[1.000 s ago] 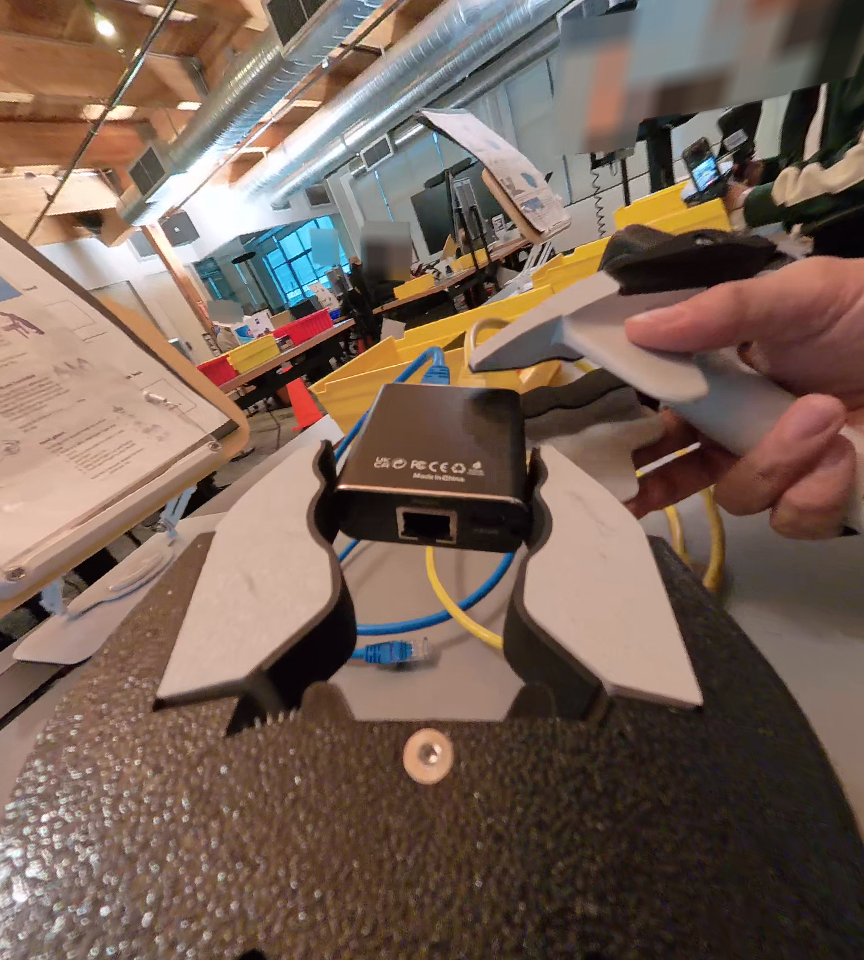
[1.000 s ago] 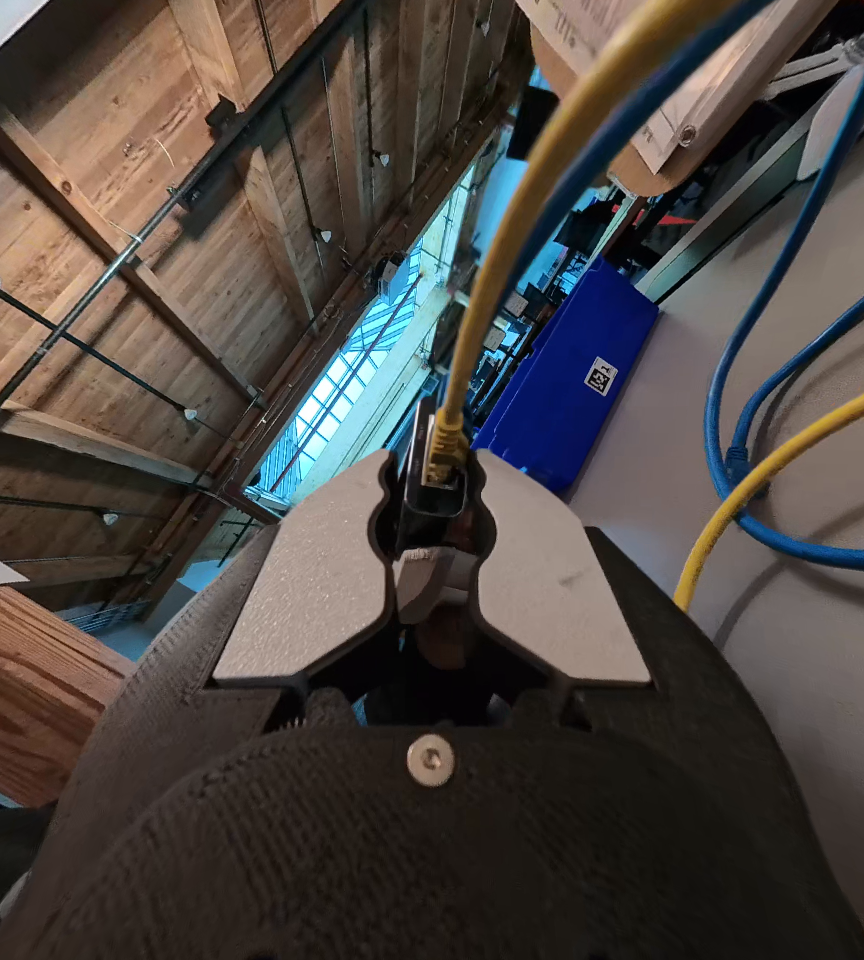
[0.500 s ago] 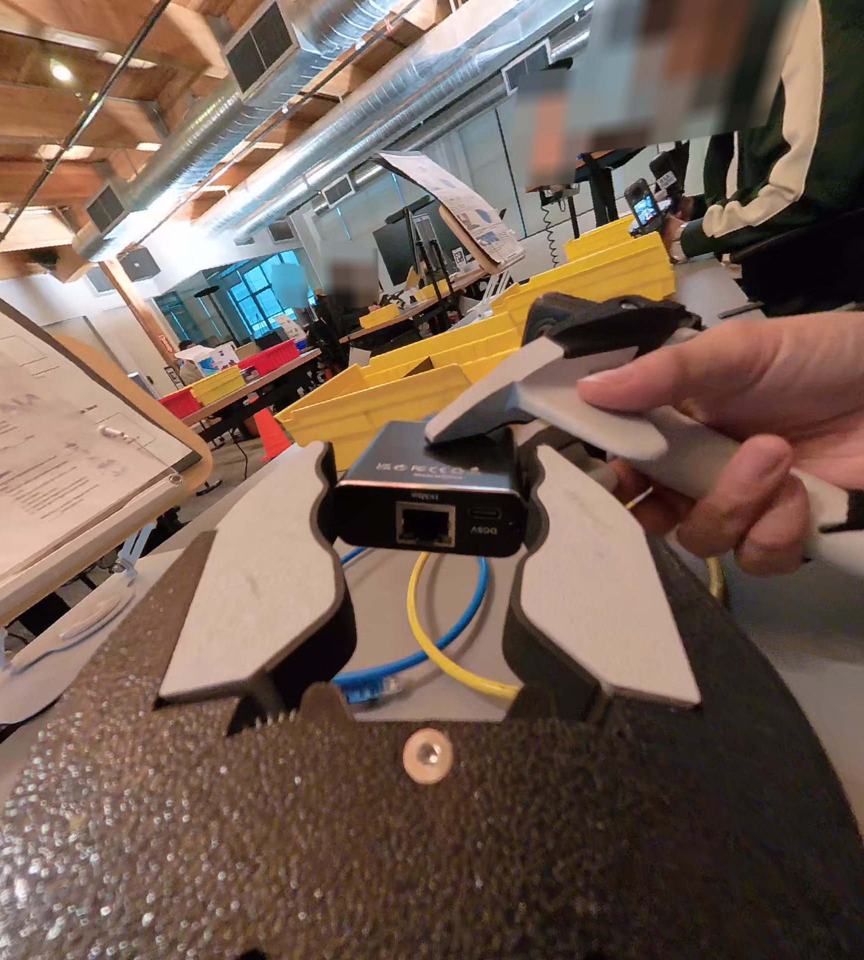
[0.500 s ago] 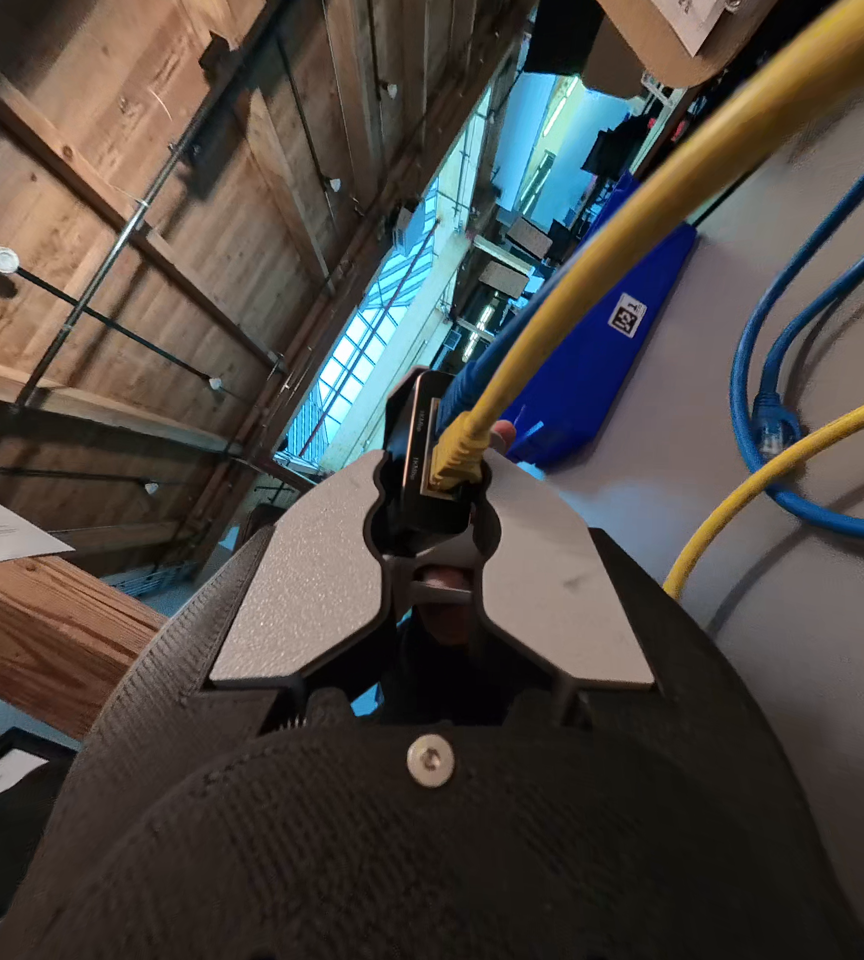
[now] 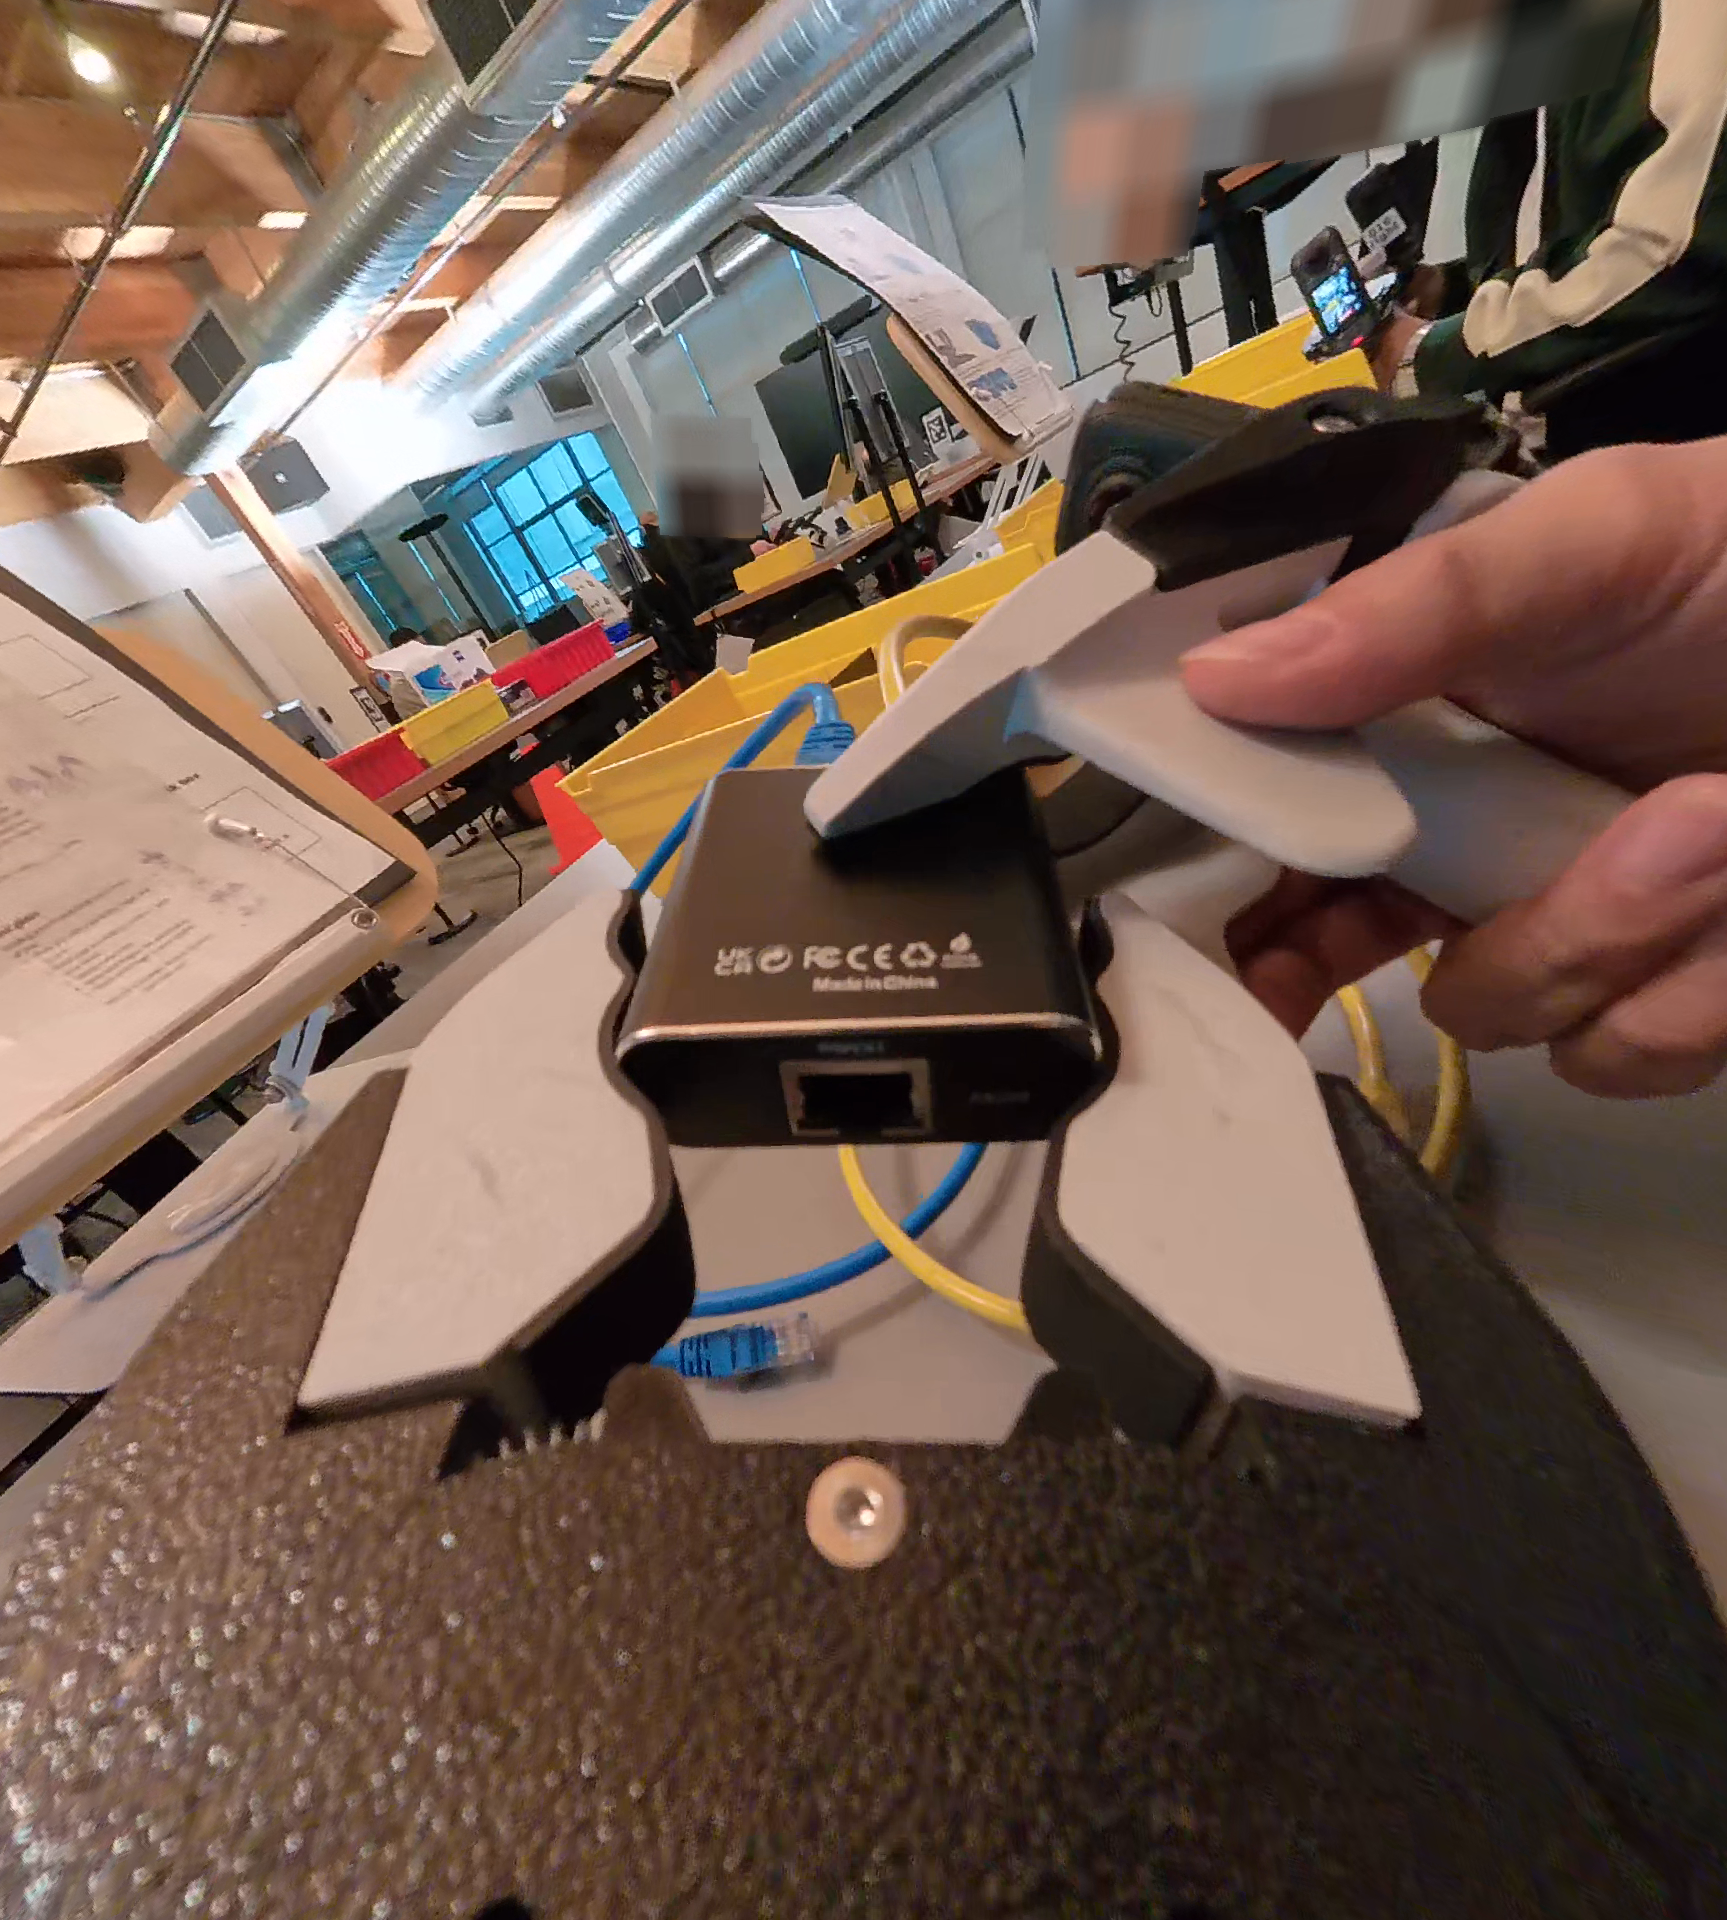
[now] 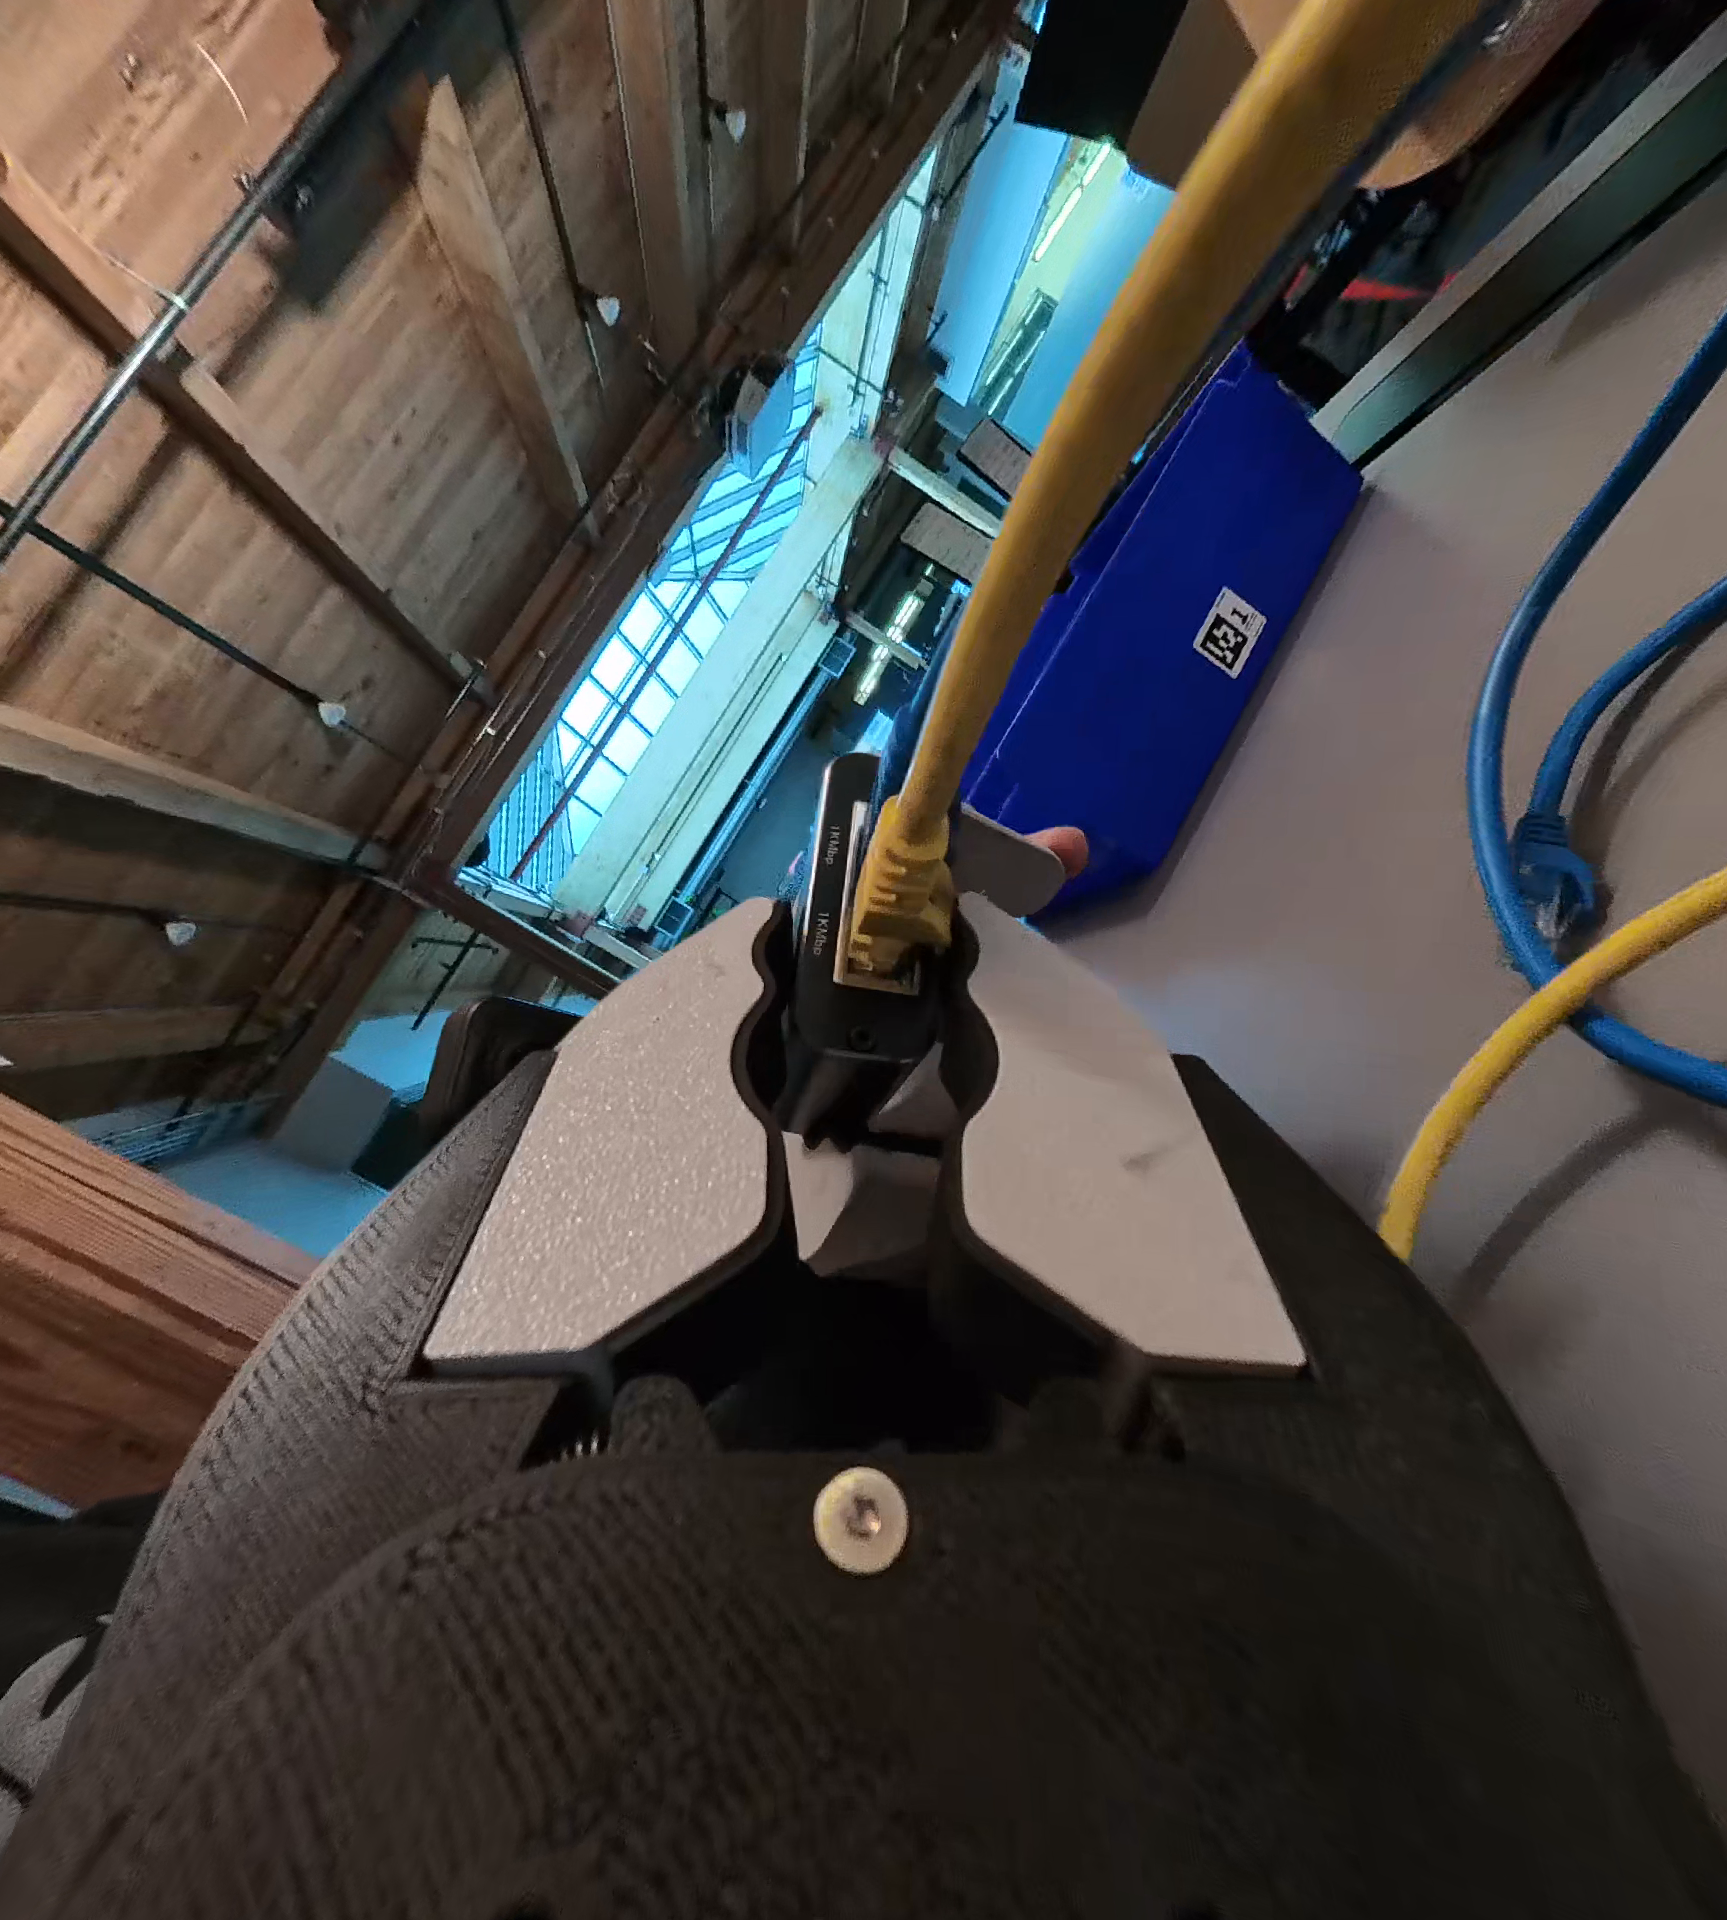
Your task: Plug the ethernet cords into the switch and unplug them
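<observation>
A black switch [image 5: 859,966] is clamped by its sides between my left gripper's [image 5: 859,997] fingers, above the grey table, an empty port facing the camera. My right gripper [image 5: 942,790], held by a hand [image 5: 1565,748], is shut on the switch's far end, one finger on top. In the right wrist view the switch [image 6: 828,935] is edge-on in the right gripper [image 6: 864,987], with a yellow plug [image 6: 900,894] in its port. A blue plug [image 5: 823,732] sits at the switch's far edge; whether it is inserted I cannot tell. Another blue plug [image 5: 734,1351] lies loose on the table.
Blue [image 6: 1524,665] and yellow [image 6: 1565,997] cord loops lie on the grey table [image 6: 1617,1455]. A document board [image 5: 111,883] stands at the left, yellow bins [image 5: 713,758] behind, and a blue bin [image 6: 1150,665] at the table's edge. A person in a dark jacket [image 5: 1669,208] stands at the far right.
The switch has tipped so its top face shows more to the left camera. Both grippers stay clamped on it and the yellow plug stays in its port.
</observation>
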Available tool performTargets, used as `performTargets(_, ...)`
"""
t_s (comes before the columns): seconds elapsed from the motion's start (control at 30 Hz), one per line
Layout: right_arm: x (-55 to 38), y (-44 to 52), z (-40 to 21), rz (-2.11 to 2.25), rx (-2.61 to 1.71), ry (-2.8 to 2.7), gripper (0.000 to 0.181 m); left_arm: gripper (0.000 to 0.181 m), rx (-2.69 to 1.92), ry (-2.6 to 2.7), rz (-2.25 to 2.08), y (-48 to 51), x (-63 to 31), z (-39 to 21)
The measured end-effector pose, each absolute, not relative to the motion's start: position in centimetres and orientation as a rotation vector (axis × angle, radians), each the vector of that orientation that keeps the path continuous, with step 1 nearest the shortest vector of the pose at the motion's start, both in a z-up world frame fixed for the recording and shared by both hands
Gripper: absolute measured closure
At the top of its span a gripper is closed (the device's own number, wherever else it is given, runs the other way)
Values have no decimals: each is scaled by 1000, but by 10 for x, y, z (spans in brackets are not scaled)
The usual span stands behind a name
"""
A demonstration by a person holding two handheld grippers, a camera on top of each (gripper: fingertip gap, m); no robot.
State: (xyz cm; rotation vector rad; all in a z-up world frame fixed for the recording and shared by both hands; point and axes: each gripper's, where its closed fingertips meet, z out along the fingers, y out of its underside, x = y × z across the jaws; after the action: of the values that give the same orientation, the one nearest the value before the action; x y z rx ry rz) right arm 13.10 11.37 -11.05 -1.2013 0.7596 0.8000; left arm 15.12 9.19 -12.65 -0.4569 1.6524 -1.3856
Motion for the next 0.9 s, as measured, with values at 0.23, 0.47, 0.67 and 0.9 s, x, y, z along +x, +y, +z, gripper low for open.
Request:
performTargets(0.23, 134, 113, -111, 771, -1225, 734, 154, 105, -489, 1649, -1371, 92, 153, -123)
performTargets(0.47, 147, 99, -104, 764, -1172, 745, 137, 105, -511, 1628, -1369, 99, 155, -122)
performTargets(0.67, 149, 97, -109, 860, -1104, 789, 153, 106, -528, 1605, -1376, 104, 157, -120)
performTargets(0.9, 149, 102, -111, 907, -1022, 840, 161, 106, -551, 1587, -1340, 108, 160, -121)
